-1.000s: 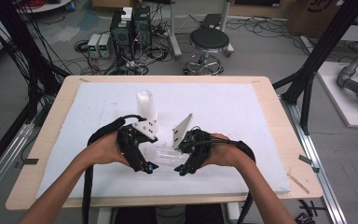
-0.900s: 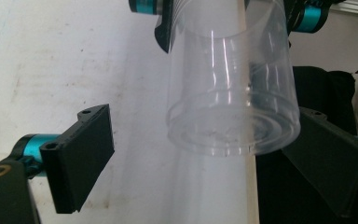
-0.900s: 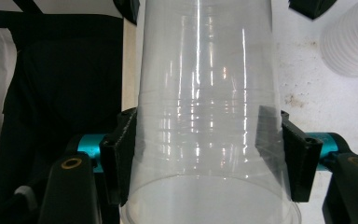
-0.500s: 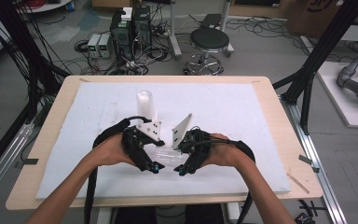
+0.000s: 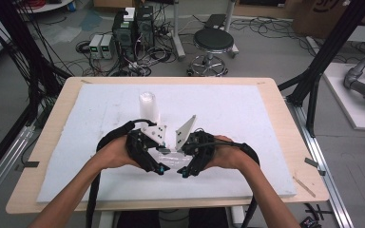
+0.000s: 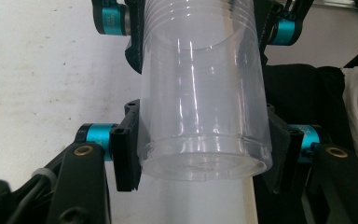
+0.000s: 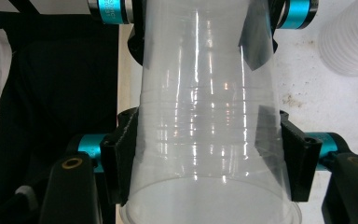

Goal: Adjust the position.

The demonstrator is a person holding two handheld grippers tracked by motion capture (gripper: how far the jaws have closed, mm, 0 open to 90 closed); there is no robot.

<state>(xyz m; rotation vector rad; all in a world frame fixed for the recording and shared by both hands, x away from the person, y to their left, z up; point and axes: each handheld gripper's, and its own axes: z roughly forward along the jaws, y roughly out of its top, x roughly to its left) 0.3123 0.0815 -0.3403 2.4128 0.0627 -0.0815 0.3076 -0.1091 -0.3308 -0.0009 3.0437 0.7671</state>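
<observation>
A clear plastic cup [image 5: 168, 152] lies on its side just above the white foam board [image 5: 247, 114], held between both grippers. In the left gripper view its base end [image 6: 204, 161] faces the camera, and my left gripper [image 6: 201, 142] is shut on it. In the right gripper view the wider rim end [image 7: 205, 186] is nearest, with my right gripper [image 7: 207, 156] shut on it. Each view shows the other gripper's jaws clamping the far end. From above, the left gripper [image 5: 160, 156] and right gripper [image 5: 180, 154] face each other, hands close together.
An upside-down stack of clear cups [image 5: 148, 105] stands on the board just behind the left gripper, also at the top right of the right gripper view [image 7: 349, 37]. The board lies on a wooden table [image 5: 285, 142]. Cables trail from both grippers.
The left gripper has edged slightly to the right, toward the right gripper. The right gripper and the cup stack have stayed put.
</observation>
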